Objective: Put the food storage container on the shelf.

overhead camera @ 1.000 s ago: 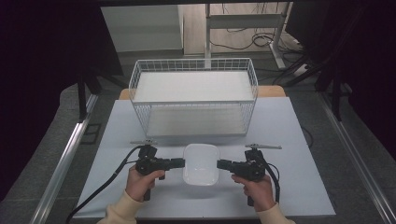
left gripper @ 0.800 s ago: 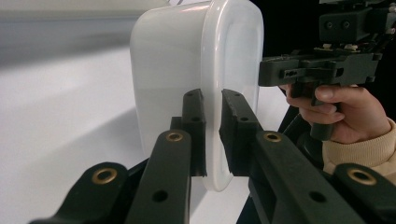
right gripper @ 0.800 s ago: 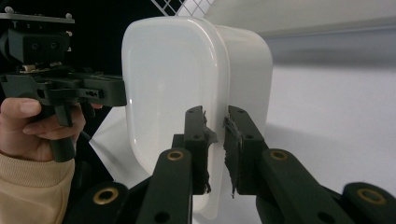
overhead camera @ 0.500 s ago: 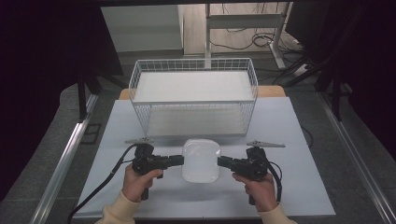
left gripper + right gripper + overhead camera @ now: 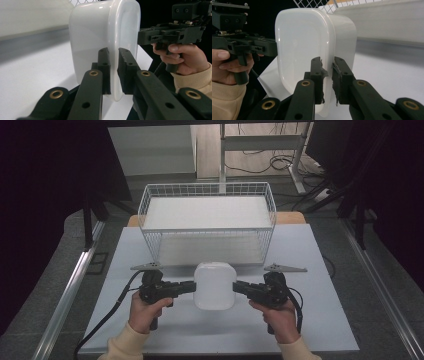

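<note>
In the lower middle of the high view we hold a white plastic container (image 5: 214,285) between our two tongs, just in front of the white wire basket (image 5: 207,220) that fills the centre of the frame on the pale table (image 5: 325,320). The left gripper (image 5: 192,287) comes in from the left of the container and the right gripper (image 5: 236,287) from its right, each in a hand with a cream sleeve at the bottom edge. In the left gripper view, our black jaws rise from the bottom centre and are clamped on the container's (image 5: 105,37) protruding rim, one pad on each face of it; the right gripper (image 5: 140,37) meets the container's far side at the upper right. In the right gripper view the jaws likewise pinch the rim of the container (image 5: 312,45) at the lower centre (their pads look frayed), and the left gripper (image 5: 275,48) reaches in from the left edge. The container stands on edge between the tongs, its flat lid side facing us.
</note>
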Demonstrator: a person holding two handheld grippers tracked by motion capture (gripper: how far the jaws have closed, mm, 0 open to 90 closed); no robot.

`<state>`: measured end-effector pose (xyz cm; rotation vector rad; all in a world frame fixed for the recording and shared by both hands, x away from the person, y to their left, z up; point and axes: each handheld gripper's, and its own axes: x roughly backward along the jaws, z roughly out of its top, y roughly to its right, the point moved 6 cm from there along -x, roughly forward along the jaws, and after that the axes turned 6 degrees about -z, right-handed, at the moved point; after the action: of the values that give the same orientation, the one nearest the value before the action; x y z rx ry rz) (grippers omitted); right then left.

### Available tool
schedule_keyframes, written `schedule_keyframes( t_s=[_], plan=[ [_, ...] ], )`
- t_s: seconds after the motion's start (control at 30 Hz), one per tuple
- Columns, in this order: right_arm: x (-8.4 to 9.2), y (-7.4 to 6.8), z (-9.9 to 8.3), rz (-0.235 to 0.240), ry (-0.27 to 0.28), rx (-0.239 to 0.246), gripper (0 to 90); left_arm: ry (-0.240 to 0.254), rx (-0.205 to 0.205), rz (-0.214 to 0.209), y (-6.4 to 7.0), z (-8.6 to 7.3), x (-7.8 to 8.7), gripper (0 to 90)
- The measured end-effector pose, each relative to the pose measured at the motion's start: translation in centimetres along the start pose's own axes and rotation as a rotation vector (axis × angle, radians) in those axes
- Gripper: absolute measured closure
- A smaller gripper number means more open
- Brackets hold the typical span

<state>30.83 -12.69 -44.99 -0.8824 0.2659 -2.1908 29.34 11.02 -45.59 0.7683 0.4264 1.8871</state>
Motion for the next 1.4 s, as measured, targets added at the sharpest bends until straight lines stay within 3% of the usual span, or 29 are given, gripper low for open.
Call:
schedule_keyframes(
  t_s=[0.3,0.63,1.4],
  plan=[
    [0.5,-0.8,2.0,0.007,0.034,0.036,79.1,0.025,-0.037,-0.019,0.5,2.1,1.0,81.3],
    [0.4,-1.5,4.3,0.003,0.046,0.062,79.1,0.041,-0.058,-0.009,0.6,4.1,1.9,81.3],
    [0.9,-3.2,12.5,0.02,0.104,0.114,79.2,0.071,-0.115,0.015,1.5,11.8,4.2,81.2]
  ],
)
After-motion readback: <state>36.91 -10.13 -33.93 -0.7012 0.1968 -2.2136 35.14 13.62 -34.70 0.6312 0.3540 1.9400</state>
